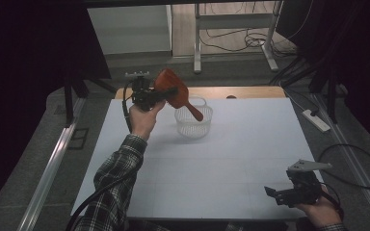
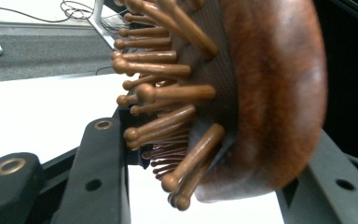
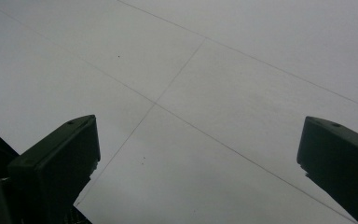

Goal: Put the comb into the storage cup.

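Observation:
A reddish-brown wooden hairbrush (image 1: 169, 80) hangs in the air at the far left of the white table (image 1: 221, 159). My left gripper (image 1: 166, 94) is shut on its oval head, and the handle slants down to the right over a small clear mesh basket (image 1: 192, 129). In the left gripper view the brush (image 2: 270, 93) is pinched between the two black jaws of my left gripper (image 2: 214, 177), bristle pins pointing left. My right gripper (image 1: 275, 193) rests low at the front right corner. Its jaws stand wide apart with bare table between them in the right gripper view (image 3: 200, 158).
A wooden strip (image 1: 241, 91) runs along the table's far edge. A white power strip (image 1: 316, 120) and cables lie on the floor to the right. Metal frame legs (image 1: 197, 43) stand behind the table, and dark curtains hang on both sides.

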{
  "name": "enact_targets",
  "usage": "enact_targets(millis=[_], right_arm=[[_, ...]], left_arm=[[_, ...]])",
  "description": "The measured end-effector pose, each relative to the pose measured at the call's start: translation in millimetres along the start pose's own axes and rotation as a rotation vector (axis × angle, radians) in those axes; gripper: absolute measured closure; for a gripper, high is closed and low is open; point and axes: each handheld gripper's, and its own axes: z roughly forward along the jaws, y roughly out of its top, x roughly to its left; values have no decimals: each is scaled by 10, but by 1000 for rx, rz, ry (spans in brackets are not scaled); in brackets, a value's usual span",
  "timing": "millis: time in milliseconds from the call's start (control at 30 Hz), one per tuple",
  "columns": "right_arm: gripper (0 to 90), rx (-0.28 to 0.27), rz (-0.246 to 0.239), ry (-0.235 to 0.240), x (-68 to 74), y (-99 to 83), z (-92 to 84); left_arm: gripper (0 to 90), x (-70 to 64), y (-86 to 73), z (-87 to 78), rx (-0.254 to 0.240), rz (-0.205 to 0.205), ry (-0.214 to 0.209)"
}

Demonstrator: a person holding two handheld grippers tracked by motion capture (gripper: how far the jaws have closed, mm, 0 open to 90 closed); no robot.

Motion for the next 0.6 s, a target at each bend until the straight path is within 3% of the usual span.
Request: enact_targets(millis=[600], right_arm=[[0,6,-6,1,8,2,10]], left_arm=[[531,17,-150,202,23,1,28]])
